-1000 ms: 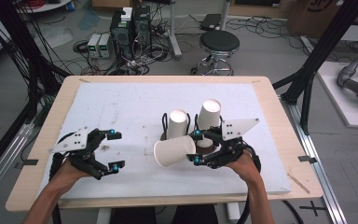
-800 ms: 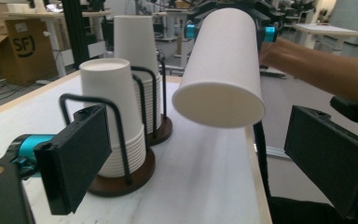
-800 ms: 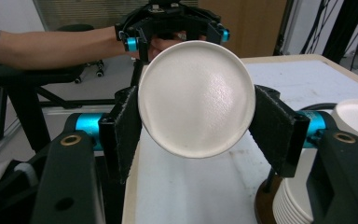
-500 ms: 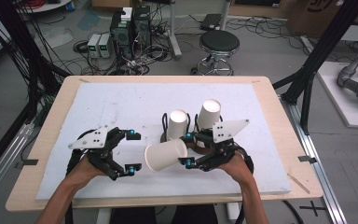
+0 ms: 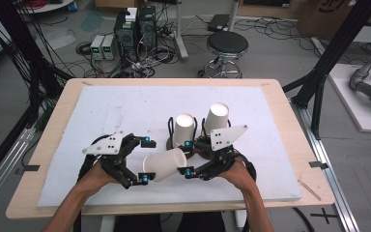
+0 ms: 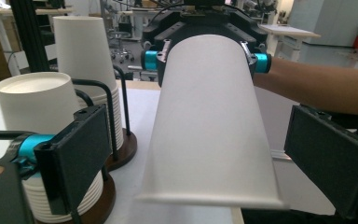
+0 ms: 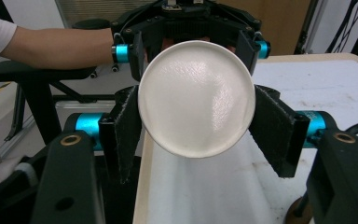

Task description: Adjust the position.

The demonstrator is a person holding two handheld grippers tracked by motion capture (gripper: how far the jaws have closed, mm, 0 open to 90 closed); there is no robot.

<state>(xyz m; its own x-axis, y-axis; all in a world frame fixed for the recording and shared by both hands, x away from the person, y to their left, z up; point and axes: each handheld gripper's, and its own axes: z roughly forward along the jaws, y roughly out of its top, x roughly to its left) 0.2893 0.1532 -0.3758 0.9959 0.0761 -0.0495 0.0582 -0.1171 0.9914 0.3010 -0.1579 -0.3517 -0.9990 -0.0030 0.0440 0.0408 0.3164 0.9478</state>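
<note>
A white paper cup (image 5: 164,165) lies level above the mat, between both hands. My right gripper (image 5: 188,157) is shut on its base end; in the right gripper view the round base (image 7: 196,98) faces the camera with a black pad on each side of the cup. My left gripper (image 5: 146,160) stands open around the cup's mouth end. In the left gripper view the cup (image 6: 212,126) runs between the jaws with a gap at each pad (image 6: 81,149).
Two stacks of upturned white cups (image 5: 184,128) (image 5: 217,118) stand on dark round holders just behind the right hand. A white mat (image 5: 116,106) covers the wooden table (image 5: 290,116). A stool (image 5: 227,46) and computer boxes sit on the floor beyond.
My left gripper has moved right until its jaws flank the cup's mouth. The right gripper has carried the cup slightly left toward it.
</note>
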